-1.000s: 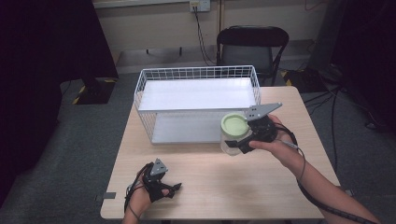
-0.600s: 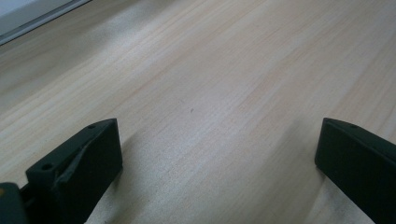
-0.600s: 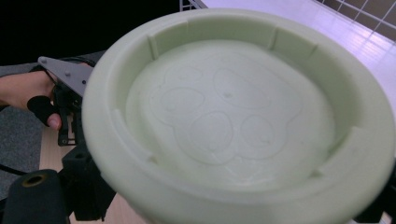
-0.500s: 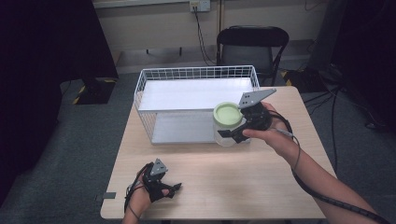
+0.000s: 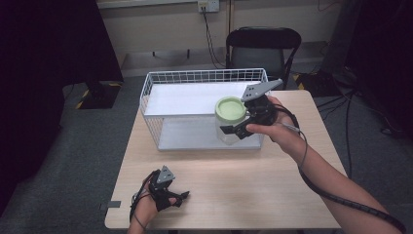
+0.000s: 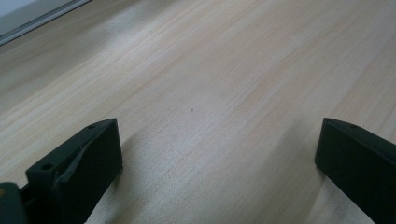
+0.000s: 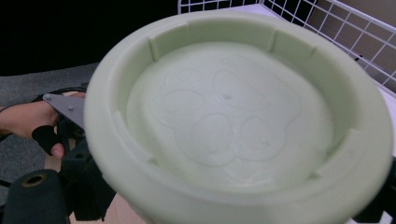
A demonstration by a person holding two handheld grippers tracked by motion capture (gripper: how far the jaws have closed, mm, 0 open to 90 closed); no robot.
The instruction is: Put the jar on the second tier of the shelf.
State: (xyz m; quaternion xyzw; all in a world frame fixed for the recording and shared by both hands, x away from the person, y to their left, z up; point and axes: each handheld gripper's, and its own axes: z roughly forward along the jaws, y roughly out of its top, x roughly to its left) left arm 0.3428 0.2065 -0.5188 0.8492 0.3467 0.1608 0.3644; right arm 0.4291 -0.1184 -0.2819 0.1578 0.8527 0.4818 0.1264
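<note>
Right gripper point(image 5: 237, 127) clamped on a clear jar point(image 5: 230, 127) with a pale green lid point(image 5: 231, 108), jaws closed against the jar's sides below the lid. Jar held upright and lifted off the table point(image 5: 272, 195), over the front right part of the white wire basket point(image 5: 160, 92), just above its front rim. Lid point(image 7: 238, 116) close up in the right gripper view, round, with a raised rim and a faint embossed figure on its flat middle; basket wire point(image 7: 327, 23) behind it at upper right. Grey three-cornered plate point(image 5: 260, 89) tilted on top of the right gripper, cable trailing back along the forearm. Left gripper point(image 5: 181, 197) resting low on the table, well in front of the basket and toward its left end, near the table's front edge. Jaws wide apart there in the left gripper view, bare pale wood point(image 6: 201, 93) between them, nothing gripped. Left hand point(image 5: 146, 207) wrapped around that gripper. Black chair point(image 5: 263, 46) behind the basket, beyond the table's far edge.
</note>
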